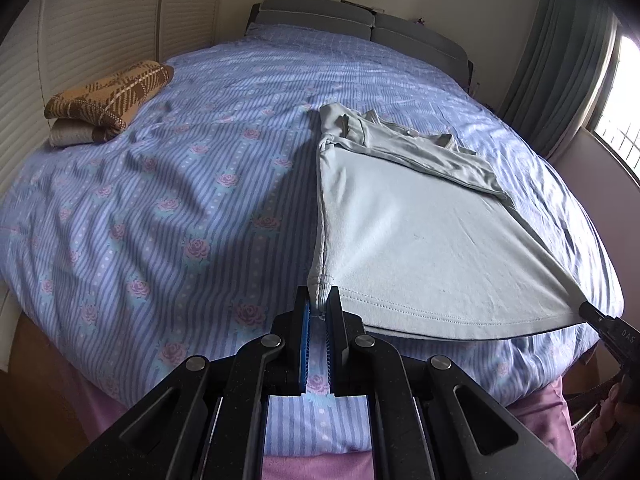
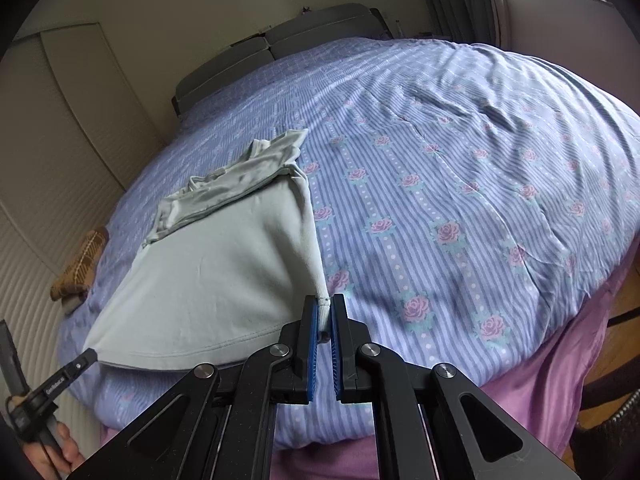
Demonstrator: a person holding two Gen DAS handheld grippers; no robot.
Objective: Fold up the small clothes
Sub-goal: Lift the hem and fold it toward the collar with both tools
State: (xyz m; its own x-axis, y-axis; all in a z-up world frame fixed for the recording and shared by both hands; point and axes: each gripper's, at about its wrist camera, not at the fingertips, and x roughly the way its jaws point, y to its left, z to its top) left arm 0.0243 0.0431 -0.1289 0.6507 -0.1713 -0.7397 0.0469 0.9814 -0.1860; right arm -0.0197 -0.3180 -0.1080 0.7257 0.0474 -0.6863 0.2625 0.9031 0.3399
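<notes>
A pale grey-green shirt is spread on the near part of a bed, its hem lifted off the cover and stretched taut between two gripped corners, while its far end with collar and folded-in sleeves is left lying flat on the striped, rose-patterned cover. The hem's left corner is clamped between the closed blue pads of the left gripper; the hem's right corner is pinched in the same way by the right gripper, whose jaws are drawn together on the cloth. The shirt's long side edges are pulled straight from the corners toward the collar. Wide bare cover is seen on both sides of the shirt and beyond it up to the grey headboard. A folded brown plaid garment is placed well apart, near the bed's far left edge beside the louvred doors. A curtained window is seen at the right.
</notes>
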